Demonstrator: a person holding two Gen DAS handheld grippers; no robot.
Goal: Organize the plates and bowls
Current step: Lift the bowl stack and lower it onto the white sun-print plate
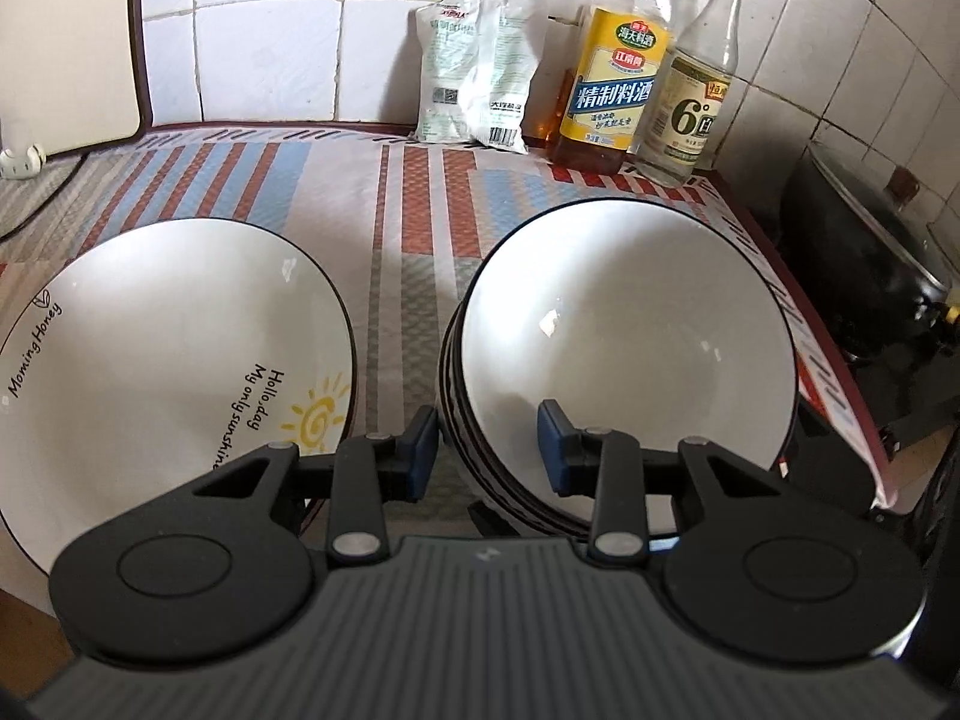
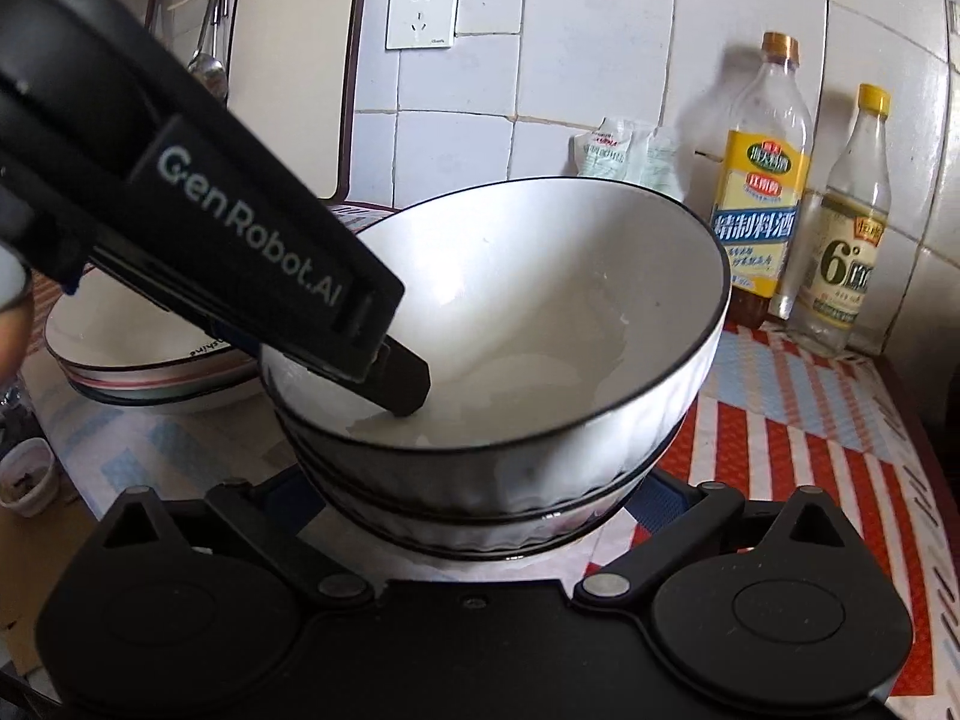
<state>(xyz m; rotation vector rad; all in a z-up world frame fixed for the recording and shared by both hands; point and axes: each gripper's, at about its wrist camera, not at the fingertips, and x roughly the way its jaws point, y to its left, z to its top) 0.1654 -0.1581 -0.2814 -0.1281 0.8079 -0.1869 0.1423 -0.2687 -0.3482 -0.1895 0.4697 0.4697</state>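
The surface (image 1: 384, 198) carries a striped mat. Left of the bowl stack (image 1: 624, 348) lies the sun-printed plate (image 1: 162, 360). The left tool (image 1: 486, 444) straddles the top bowl's rim, its pads not visibly pressing. The right tool (image 2: 474, 510) flanks the stack's base, grip unclear.

The desk (image 1: 384, 204) wears a striped cloth. Between the left jaws stands a stack of bowls (image 1: 624, 348), with plates (image 1: 168, 372) beside their left finger. Beyond them stand two bottles (image 1: 618, 78) and what look like pouches (image 1: 474, 66).

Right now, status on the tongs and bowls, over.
Left tongs straddle top bowl rim, not pinched. Right tongs flank the bowl stack. Plates alongside. Nothing blocking.
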